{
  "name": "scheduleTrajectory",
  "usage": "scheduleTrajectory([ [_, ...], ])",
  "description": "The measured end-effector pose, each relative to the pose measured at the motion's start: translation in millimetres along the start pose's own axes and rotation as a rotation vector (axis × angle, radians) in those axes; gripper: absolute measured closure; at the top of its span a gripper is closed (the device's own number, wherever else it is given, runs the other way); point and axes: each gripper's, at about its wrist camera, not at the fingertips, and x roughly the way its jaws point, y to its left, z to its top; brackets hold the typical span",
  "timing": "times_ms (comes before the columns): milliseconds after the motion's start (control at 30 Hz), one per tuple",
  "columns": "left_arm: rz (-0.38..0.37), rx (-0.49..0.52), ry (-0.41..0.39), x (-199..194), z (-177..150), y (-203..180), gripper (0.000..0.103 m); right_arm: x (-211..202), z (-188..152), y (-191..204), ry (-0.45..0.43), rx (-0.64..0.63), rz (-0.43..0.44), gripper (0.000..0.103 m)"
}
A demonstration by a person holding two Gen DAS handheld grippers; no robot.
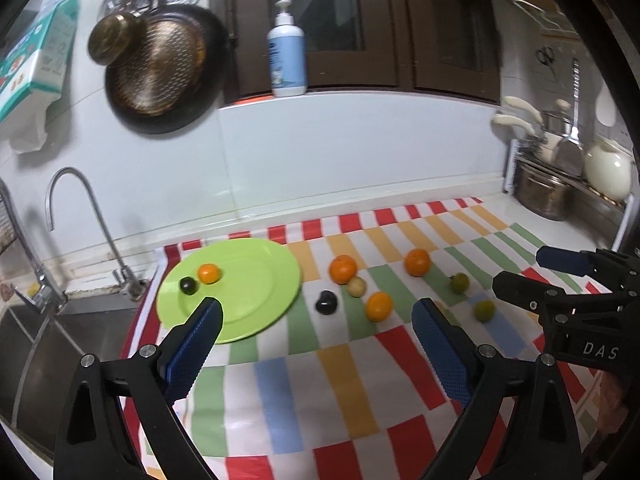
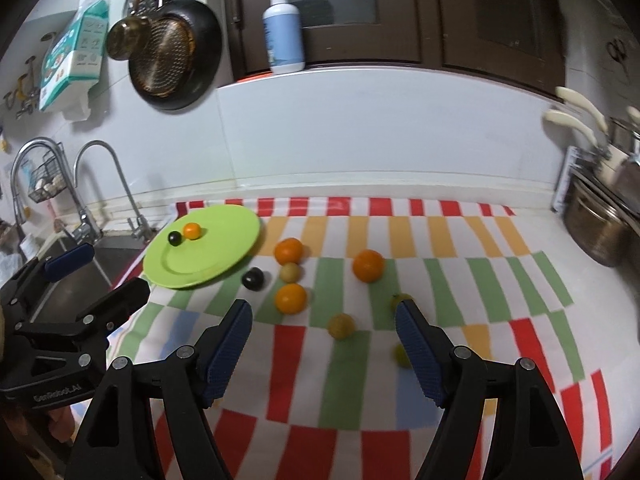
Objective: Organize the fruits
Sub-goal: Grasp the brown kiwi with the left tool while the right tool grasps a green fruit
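Note:
A green plate [image 1: 248,300] [image 2: 224,240] lies at the left end of a striped cloth and holds a small orange [image 1: 209,273] [image 2: 191,231] and a dark fruit [image 1: 187,285] [image 2: 174,238]. Loose on the cloth lie three oranges [image 1: 343,269] [image 2: 288,250], a dark fruit [image 1: 326,302] [image 2: 253,279], a pale fruit [image 1: 356,287] [image 2: 289,272] and small green ones [image 1: 484,310] [image 2: 341,325]. My left gripper [image 1: 316,303] [image 2: 116,268] hovers open near the plate's front edge. Beside it on the right, my right gripper [image 2: 323,306] [image 1: 520,276] is open above the green fruits. Both hold nothing.
A steel sink [image 1: 36,344] with taps [image 2: 100,184] sits left of the cloth. Pots and a kettle [image 1: 560,184] stand on a rack at the back right. A pump bottle [image 1: 287,52] is on the ledge, and pans [image 1: 156,72] hang on the wall.

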Motion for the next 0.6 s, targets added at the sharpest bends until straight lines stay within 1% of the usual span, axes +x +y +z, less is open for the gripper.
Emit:
scheduleTrajectory([
  [333, -0.093, 0.109, -0.048, 4, 6, -31, 0.007, -20, -9, -27, -0.037, 0.033, -0.091, 0.028],
  [467, -0.134, 0.162, -0.060, 11, 10, -43, 0.011, -23, -10, -37, -0.043, 0.037, -0.119, 0.028],
  [500, -0.150, 0.175, -0.061, 13, 11, -46, 0.013, -23, -11, -40, -0.042, 0.041, -0.124, 0.028],
  [600, -0.184, 0.201, -0.061, 21, 11, -52, 0.015, -21, -12, -46, -0.035, 0.046, -0.133, 0.028],
])
